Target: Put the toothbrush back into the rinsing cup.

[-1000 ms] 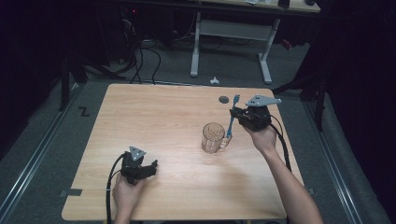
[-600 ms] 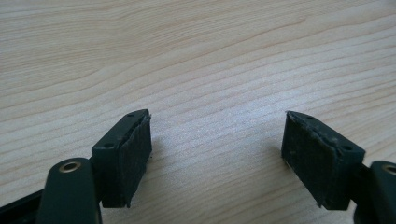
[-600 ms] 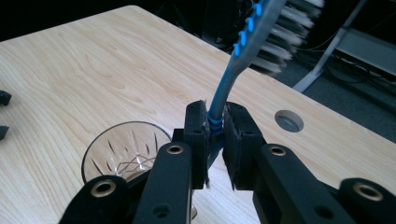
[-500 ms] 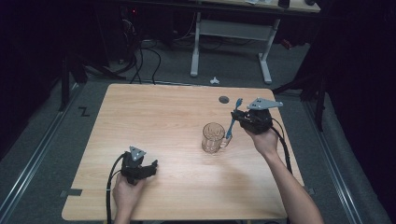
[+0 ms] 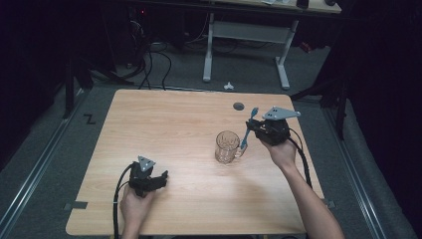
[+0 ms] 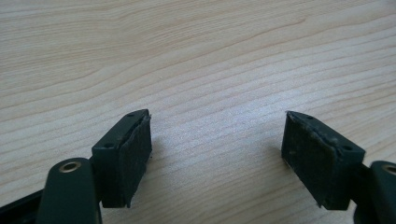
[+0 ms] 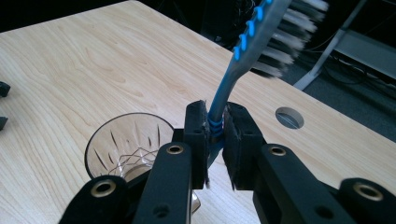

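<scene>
Two grippers: right gripper (image 5: 247,135) clamps toothbrush (image 7: 243,56) by the handle beside glass mug (image 5: 227,146), bristles up, presumably for dropping in; left gripper (image 5: 160,178) well apart from mug, jaws agape, idle.

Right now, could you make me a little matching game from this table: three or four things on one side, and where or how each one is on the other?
Things:
1. toothbrush
2. glass mug
3. left gripper
4. round hole

States:
A. open over bare wood
B. clamped in the right gripper
C. cut into the tabletop's far side
D. standing upright, empty

Pairs: 1-B, 2-D, 3-A, 4-C
</scene>
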`<move>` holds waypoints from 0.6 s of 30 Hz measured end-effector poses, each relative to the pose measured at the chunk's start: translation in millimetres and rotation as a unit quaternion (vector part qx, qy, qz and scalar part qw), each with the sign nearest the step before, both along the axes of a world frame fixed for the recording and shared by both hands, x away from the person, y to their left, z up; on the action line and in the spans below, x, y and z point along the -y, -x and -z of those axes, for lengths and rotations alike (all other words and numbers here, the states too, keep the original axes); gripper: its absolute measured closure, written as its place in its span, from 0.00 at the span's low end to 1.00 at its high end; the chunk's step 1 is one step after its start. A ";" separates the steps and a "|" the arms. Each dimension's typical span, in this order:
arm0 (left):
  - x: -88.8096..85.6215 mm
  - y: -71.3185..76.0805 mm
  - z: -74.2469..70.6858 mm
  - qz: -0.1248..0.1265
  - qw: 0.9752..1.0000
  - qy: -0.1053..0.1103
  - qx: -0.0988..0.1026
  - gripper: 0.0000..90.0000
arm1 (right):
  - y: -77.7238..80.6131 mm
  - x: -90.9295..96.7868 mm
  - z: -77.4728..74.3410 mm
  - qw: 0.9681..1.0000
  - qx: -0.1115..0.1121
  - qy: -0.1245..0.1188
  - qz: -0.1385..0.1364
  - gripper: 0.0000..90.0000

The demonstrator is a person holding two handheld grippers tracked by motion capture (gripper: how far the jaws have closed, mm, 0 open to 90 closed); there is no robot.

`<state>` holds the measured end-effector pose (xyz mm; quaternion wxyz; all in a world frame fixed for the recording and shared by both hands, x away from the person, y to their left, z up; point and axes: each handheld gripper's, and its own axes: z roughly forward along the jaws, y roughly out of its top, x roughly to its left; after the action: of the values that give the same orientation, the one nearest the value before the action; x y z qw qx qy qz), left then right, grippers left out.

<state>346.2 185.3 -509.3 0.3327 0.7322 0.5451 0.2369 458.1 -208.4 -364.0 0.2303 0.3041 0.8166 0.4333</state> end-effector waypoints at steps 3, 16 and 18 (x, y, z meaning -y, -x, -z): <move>0.0 0.0 0.0 0.000 1.000 0.000 0.000 0.28 | 0.3 1.3 2.4 1.000 -0.003 -0.002 0.002 0.89; 0.0 0.0 0.0 0.000 1.000 0.000 0.000 0.28 | 3.4 4.7 7.5 1.000 -0.005 -0.002 0.004 0.89; 0.0 0.0 0.0 0.000 1.000 0.000 0.000 0.28 | 3.8 5.4 8.7 1.000 -0.003 -0.001 0.004 0.89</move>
<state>346.2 185.3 -509.3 0.3327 0.7321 0.5451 0.2369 454.3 -213.9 -372.7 0.2290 0.3087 0.8157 0.4323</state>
